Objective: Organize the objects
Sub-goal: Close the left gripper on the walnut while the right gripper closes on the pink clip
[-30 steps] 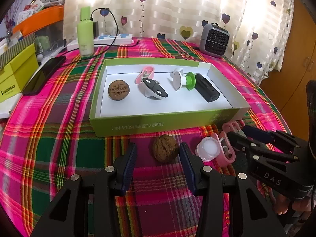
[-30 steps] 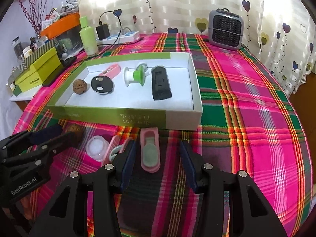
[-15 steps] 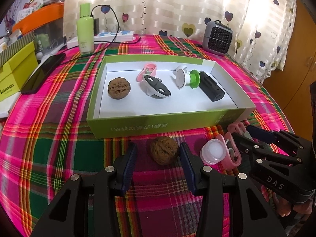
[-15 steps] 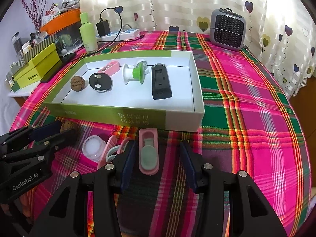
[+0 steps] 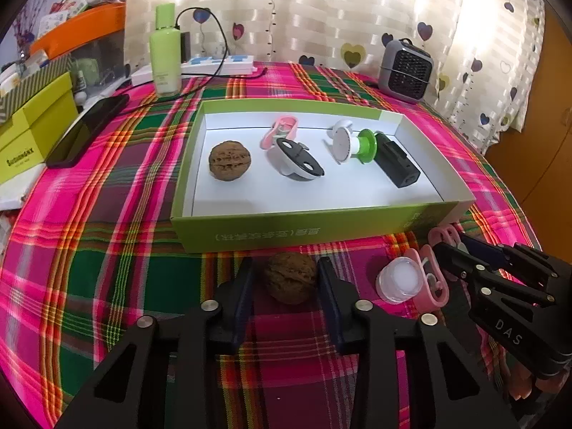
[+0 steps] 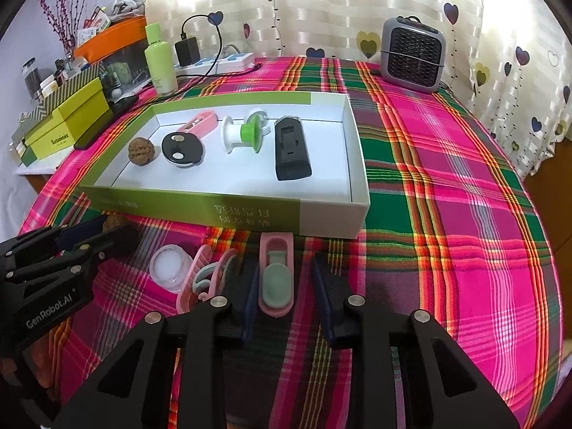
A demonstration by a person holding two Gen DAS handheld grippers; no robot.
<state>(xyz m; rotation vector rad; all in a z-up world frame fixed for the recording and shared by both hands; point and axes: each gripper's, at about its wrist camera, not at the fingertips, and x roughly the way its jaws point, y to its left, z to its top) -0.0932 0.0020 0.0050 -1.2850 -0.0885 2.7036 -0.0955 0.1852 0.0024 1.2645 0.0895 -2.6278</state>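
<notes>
Left hand-held gripper (image 5: 286, 279) closing around loose walnut (image 5: 290, 281), gap showing | right hand-held gripper (image 6: 286, 279) closing around pink clip (image 6: 276, 273), gap at right pad | both near green box (image 6: 250, 216) on table | seat pads squarely, then lift straight.

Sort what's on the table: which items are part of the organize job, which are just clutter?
Job items:
- green box with a walnut, clip, spool and black module inside
- loose walnut, between the left gripper pads
- loose pink clip, inside the right gripper
- small clear jar
- second pink clip

Clutter:
- green bottle
- power strip
- phone
- mini heater
- yellow box
</notes>
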